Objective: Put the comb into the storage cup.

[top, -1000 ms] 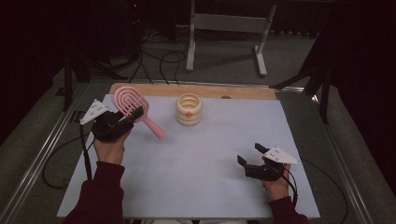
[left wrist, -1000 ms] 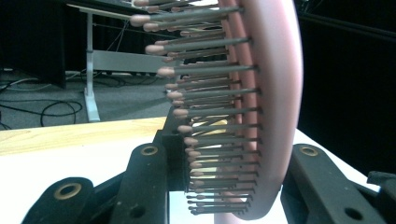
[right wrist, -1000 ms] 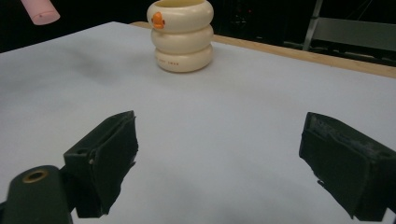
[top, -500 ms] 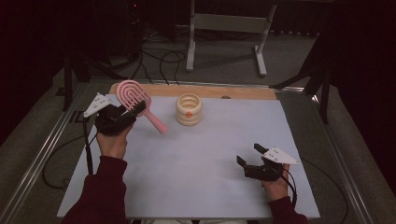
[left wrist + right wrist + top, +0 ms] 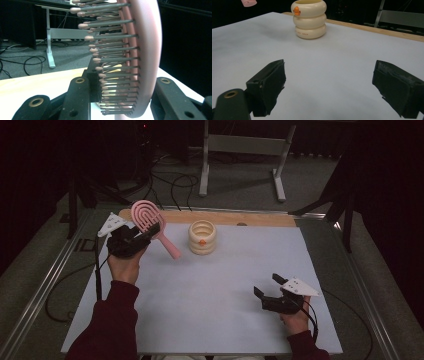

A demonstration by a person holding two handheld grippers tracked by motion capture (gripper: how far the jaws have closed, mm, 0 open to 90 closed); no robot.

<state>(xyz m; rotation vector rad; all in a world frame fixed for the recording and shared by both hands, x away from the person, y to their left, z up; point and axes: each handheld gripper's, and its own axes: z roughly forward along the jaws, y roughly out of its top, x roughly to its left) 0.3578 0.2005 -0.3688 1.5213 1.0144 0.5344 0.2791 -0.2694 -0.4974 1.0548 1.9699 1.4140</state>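
Between the left gripper's (image 5: 145, 234) jaws, pinched at its head, the pink plastic hairbrush (image 5: 150, 220) looks light, stiff; right gripper (image 5: 266, 288) spread.

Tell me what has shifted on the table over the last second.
The left gripper, shut on the pink plastic hairbrush, carried it slightly toward the table's far edge, handle still slanting down toward the cream ribbed cup. The cup and the open right gripper stayed put.
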